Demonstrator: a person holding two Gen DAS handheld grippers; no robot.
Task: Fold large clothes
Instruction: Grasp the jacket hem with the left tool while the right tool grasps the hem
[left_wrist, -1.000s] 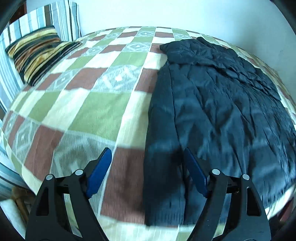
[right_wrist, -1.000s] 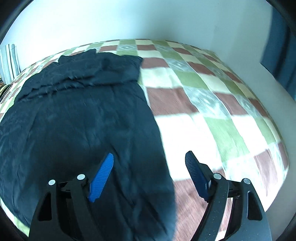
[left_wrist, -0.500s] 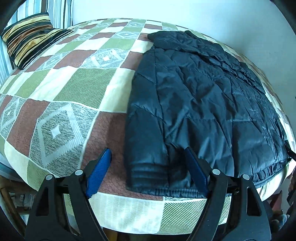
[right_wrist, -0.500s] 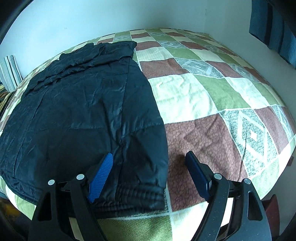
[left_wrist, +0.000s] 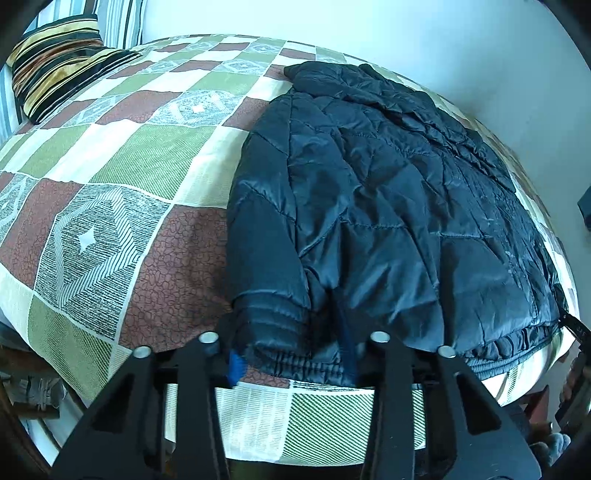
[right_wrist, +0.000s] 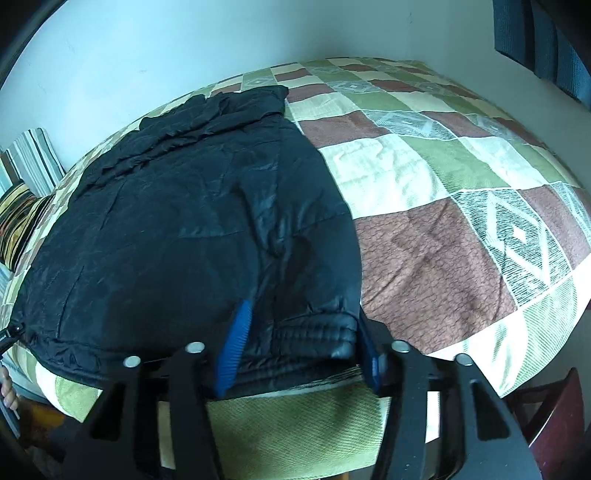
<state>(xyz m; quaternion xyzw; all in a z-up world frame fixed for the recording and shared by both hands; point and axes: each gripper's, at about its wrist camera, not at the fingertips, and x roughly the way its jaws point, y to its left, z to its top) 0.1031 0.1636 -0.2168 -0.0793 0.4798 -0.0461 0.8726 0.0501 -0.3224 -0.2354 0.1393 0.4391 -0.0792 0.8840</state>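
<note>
Both grippers have dropped onto the dark quilted jacket (left_wrist: 388, 206) lying on the checked bedspread (left_wrist: 122, 166), left gripper (left_wrist: 291, 360) and right gripper (right_wrist: 301, 345) closing around its ribbed cuffs at the near hem.

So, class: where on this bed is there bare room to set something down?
Free: the quilt between the striped pillow and the jacket, and the wide stretch on the jacket's other side. Crowded: the near edge, where both grippers are closing on the cuffs.

My left gripper (left_wrist: 291, 354) and right gripper (right_wrist: 301, 343) each have 2 matte black triangular-cutout arms, round silver screws and ribbed blue pads (right_wrist: 236, 343).
</note>
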